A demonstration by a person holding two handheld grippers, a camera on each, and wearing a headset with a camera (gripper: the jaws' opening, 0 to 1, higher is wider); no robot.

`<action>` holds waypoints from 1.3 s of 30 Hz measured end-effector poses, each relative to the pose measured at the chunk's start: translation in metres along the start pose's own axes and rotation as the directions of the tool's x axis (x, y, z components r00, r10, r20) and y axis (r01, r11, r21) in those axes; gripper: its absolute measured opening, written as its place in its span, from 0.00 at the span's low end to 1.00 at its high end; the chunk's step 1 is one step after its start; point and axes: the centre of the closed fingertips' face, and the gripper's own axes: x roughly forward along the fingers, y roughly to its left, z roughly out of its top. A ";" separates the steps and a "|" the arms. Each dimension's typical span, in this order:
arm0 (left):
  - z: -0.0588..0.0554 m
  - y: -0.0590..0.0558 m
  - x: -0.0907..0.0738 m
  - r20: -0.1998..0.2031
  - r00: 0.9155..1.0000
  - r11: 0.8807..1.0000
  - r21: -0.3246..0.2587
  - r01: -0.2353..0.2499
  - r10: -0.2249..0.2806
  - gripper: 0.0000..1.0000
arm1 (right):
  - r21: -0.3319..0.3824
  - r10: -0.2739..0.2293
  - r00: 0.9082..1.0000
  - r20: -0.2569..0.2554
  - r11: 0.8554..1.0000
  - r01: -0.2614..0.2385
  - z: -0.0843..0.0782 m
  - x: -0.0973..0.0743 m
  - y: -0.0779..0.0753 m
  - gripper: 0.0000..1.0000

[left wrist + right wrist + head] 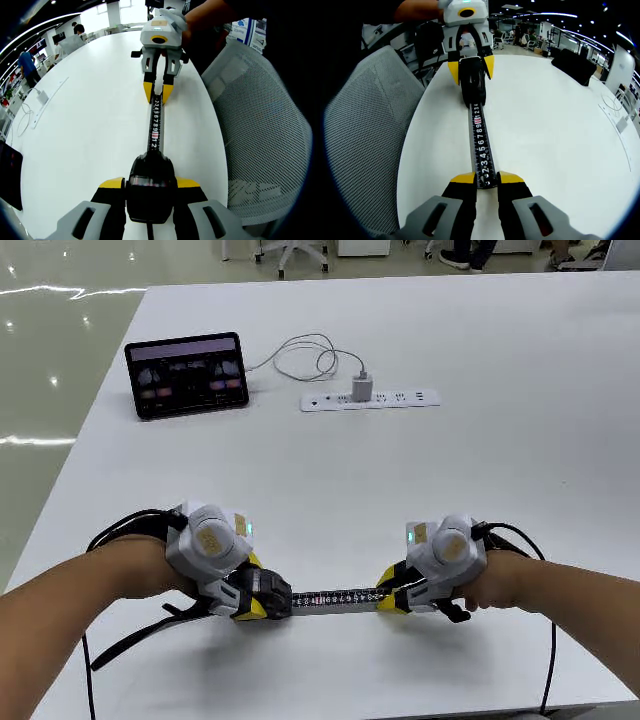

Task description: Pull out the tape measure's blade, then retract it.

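The left gripper [150, 182] clamps one black tape-measure case [150, 172], the right gripper [487, 178] its numbered blade [478, 140]. The head view adds one dark tablet [187, 374], one white power strip [370, 399].

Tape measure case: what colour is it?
Black case, clearest in the left gripper view.
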 end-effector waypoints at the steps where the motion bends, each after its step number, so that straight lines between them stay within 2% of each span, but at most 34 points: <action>1: 0.000 0.000 0.000 0.000 1.000 1.000 0.000 0.000 0.000 0.32 | 0.001 0.000 1.000 0.000 1.000 0.000 -0.001 -0.001 0.000 0.11; 39: 0.000 0.000 0.000 0.000 1.000 1.000 -0.005 -0.003 0.003 0.32 | 0.004 -0.013 1.000 -0.019 1.000 0.013 -0.016 -0.015 -0.005 0.11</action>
